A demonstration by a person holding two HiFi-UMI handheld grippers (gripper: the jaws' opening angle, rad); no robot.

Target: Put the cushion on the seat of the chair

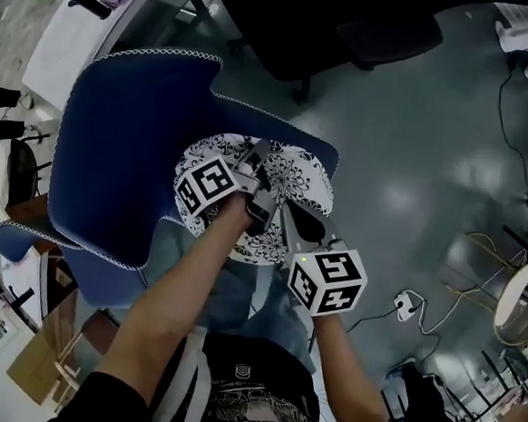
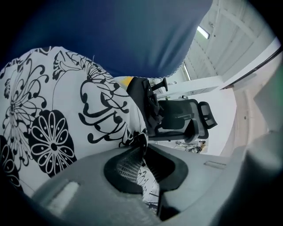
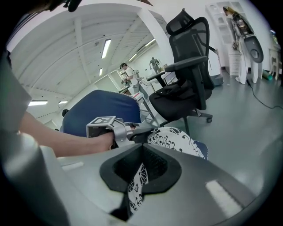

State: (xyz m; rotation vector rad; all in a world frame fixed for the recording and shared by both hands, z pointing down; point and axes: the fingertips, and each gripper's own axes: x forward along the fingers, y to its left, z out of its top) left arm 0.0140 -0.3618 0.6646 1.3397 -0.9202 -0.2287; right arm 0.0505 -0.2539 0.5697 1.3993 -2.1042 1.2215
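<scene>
A round white cushion (image 1: 295, 183) with black flower print lies over the seat of the blue upholstered chair (image 1: 123, 149), in front of its tall curved back. My left gripper (image 1: 261, 154) is shut on the cushion's near-left edge. In the left gripper view the printed fabric (image 2: 53, 123) runs into the jaws (image 2: 142, 145), with the blue back (image 2: 124, 31) above. My right gripper (image 1: 282, 207) is shut on the near edge; a fold of the cushion (image 3: 177, 139) sits pinched between its jaws (image 3: 140, 170). The left gripper (image 3: 132, 132) shows there against the blue chair (image 3: 97, 110).
A black office chair (image 1: 351, 30) stands just beyond the blue chair, also seen in the right gripper view as the office chair (image 3: 185, 66). A white desk (image 1: 86, 46) is at far left. Cables and a power plug (image 1: 407, 305) lie on the grey floor at right, near a wire stool (image 1: 521, 303).
</scene>
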